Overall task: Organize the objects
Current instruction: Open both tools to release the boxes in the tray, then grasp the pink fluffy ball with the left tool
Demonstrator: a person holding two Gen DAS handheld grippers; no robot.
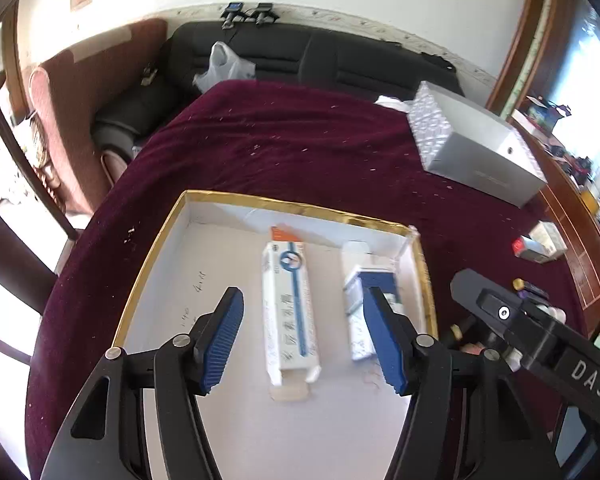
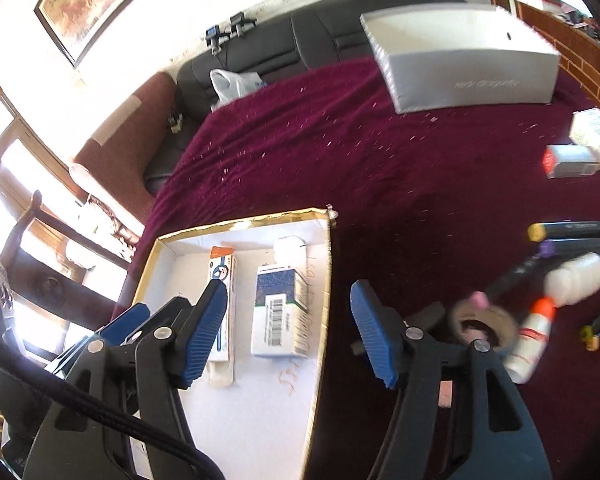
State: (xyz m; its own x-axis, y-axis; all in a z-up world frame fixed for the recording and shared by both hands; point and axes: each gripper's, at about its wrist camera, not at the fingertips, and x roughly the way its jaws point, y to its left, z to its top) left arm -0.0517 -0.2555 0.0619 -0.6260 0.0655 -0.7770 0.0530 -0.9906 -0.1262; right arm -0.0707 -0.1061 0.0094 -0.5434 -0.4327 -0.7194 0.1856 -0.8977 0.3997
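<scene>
Tray (image 1: 148,276) lies on the maroon cloth (image 1: 300,148) as the collecting bin; long box (image 1: 288,304) and blue box (image 1: 364,304) lie flat inside at 12 o'clock. Left gripper (image 1: 303,336) and right gripper (image 2: 288,332) gape half-wide, empty. Only the right view shows the loose bottles (image 2: 572,280) and tape roll (image 2: 484,326) at 3 o'clock.

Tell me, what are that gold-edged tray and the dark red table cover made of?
The gold-edged tray looks like cardboard: matt white inside with pen marks, shiny gold foil crinkled along its rim. The dark red table cover looks like velvet or a similar plush cloth: soft folds, a dull sheen, and pale lint clinging to it.
</scene>
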